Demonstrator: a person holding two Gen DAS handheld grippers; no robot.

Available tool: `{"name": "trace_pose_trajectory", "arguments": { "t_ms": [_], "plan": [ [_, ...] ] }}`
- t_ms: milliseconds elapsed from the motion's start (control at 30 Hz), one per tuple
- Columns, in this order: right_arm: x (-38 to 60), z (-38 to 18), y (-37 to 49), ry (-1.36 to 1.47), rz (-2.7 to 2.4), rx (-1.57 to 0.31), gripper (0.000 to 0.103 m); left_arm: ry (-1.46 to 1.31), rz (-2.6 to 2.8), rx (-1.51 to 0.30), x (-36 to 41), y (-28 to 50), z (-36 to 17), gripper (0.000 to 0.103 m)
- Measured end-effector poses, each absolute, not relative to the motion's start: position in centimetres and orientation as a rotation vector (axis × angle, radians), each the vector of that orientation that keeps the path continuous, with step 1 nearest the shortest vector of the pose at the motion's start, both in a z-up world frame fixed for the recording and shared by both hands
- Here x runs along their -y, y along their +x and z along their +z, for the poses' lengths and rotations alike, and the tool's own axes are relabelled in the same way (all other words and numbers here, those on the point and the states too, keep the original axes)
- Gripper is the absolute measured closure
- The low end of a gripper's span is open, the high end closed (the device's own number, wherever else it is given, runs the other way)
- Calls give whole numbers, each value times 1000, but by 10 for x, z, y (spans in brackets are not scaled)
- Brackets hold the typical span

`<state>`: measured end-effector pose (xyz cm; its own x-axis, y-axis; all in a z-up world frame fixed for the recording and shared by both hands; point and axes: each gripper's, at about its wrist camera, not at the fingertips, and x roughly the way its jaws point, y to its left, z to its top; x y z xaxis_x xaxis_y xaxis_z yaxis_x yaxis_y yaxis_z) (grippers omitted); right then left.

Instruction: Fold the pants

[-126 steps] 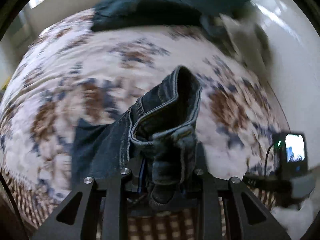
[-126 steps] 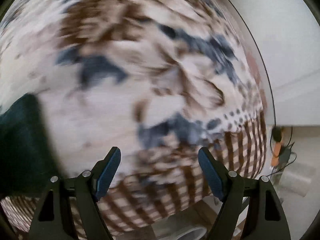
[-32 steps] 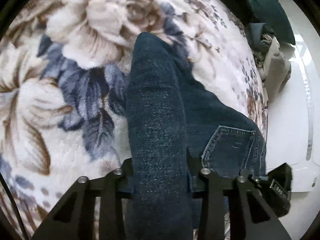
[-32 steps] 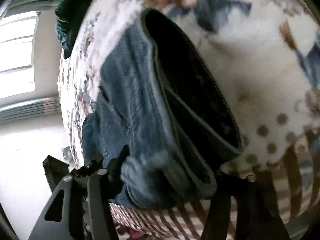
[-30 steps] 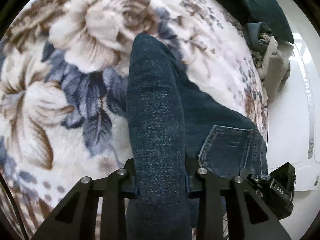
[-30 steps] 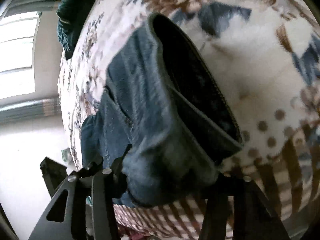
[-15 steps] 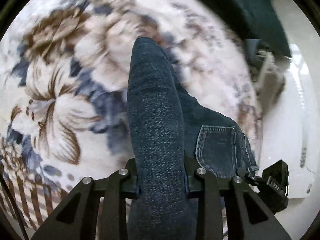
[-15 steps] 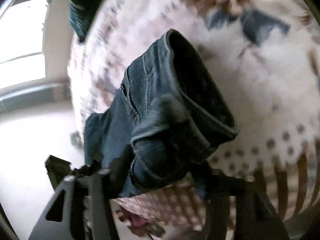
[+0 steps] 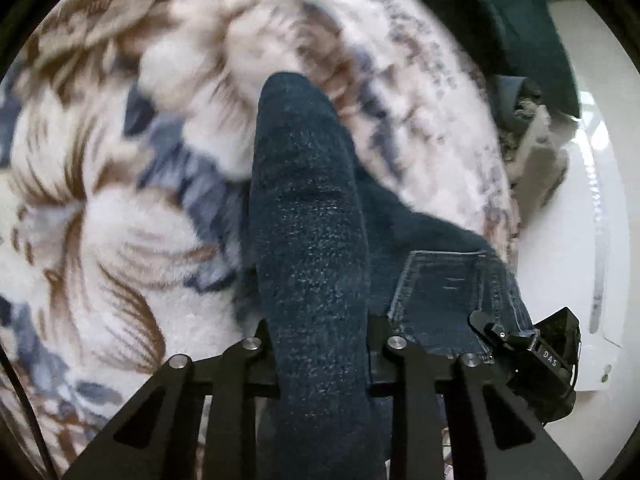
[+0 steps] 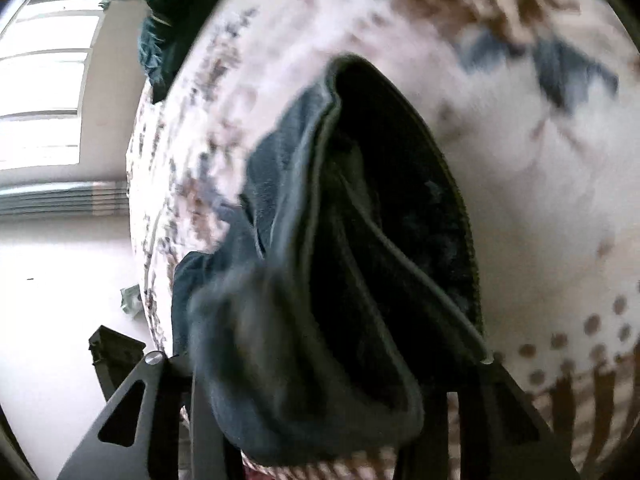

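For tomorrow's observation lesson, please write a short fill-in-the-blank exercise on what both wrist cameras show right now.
1. Both grippers are shut on dark blue denim ____.
2. In the left wrist view, the stitched patch to the right of the left gripper is a back ____.
3. The blanket under the pants has a ____ pattern.
4. The right gripper holds the pants beside the open ____.

Missing words: pants; pocket; floral; waistband

Matte black two-finger grippers, one per hand.
The left gripper (image 9: 320, 350) shows triangular cut-outs and silver screw heads; the right gripper (image 10: 332, 364) matches, with "DAS" lettered on its housing.
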<state>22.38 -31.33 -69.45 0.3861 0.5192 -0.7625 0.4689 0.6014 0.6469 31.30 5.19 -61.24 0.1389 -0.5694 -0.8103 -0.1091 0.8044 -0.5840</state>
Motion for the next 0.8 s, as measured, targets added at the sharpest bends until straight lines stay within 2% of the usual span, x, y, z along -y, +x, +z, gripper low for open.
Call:
{"name": "trace_pose_trajectory", "arguments": {
  "t_ms": [167, 400, 600, 800],
  "plan": [
    [302, -642, 253, 1011, 81, -1142, 61, -624, -422, -1337, -74, 348, -564, 81],
    [259, -608, 376, 1010, 123, -1023, 61, -573, -455, -1230, -106, 461, -526, 81],
    [210, -631, 496, 983, 156, -994, 61, -525, -450, -1187, -147, 578, -560, 81],
    [181, -710, 599, 995, 151, -1023, 61, -584, -439, -1250, -181, 666, -635, 81]
  ]
}}
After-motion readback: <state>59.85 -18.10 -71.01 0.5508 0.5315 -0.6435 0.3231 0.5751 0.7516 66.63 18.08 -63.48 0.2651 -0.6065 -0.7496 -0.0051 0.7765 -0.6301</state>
